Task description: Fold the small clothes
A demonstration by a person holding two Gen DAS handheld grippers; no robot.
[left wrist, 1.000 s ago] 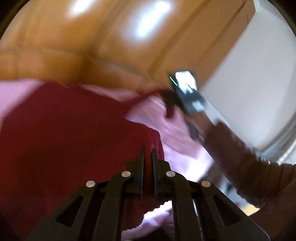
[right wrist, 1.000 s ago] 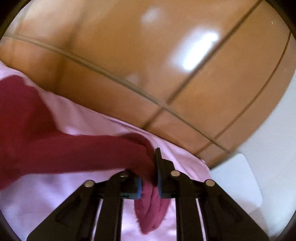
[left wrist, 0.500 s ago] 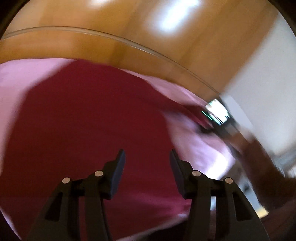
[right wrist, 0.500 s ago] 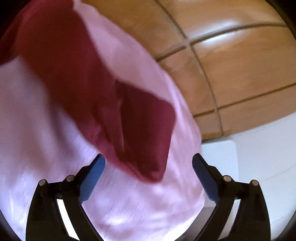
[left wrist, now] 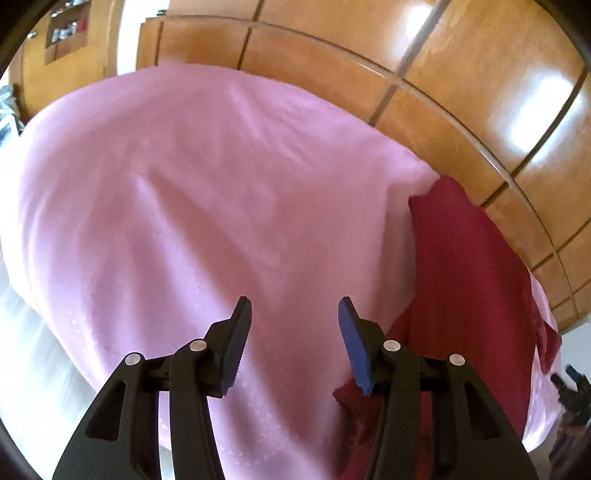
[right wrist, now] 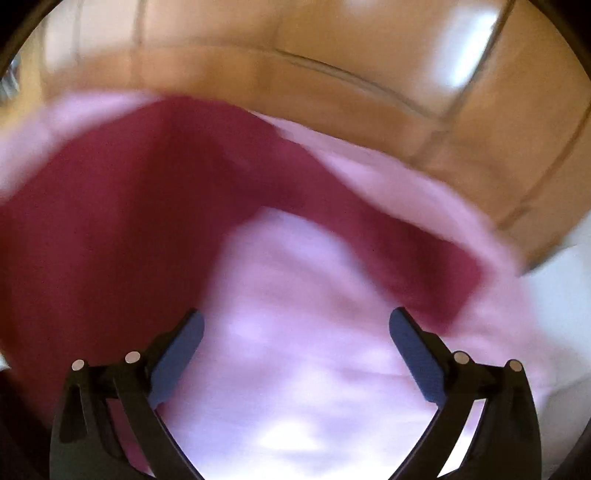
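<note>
1. Both tongs were empty: the left tongs (left wrist: 291,332) stood partly open over bare pink sheet, and the right tongs (right wrist: 295,354) were spreading wider, nothing but sheet between their pads

2. The dark red garment (left wrist: 458,280) lay flat on the pink sheet (left wrist: 207,192), at the right side in the left view; in the blurred right view it (right wrist: 122,221) spread across the left with one long strip reaching to the right

3. Risk one, as I judged it: that long strip looked loose, so a grab at its end alone could have dragged the cloth askew rather than folded it

4. Risk two: the sheet was soft and wrinkled, and tongs closing low on the garment could have pinched sheet along with it, lifting both

5. Risk three: the garment sat near the sheet's far edge, so a careless pull that way might have slid it off

6. The right view was smeared by motion, so the garment's exact edges there could not be made out

7. The surface was a bed under the sheet; behind it ran glossy wooden panels (left wrist: 461,92) with bright reflections, a pale wall (right wrist: 565,266) to the right, and a small shelf niche (left wrist: 68,31) at top left
</note>
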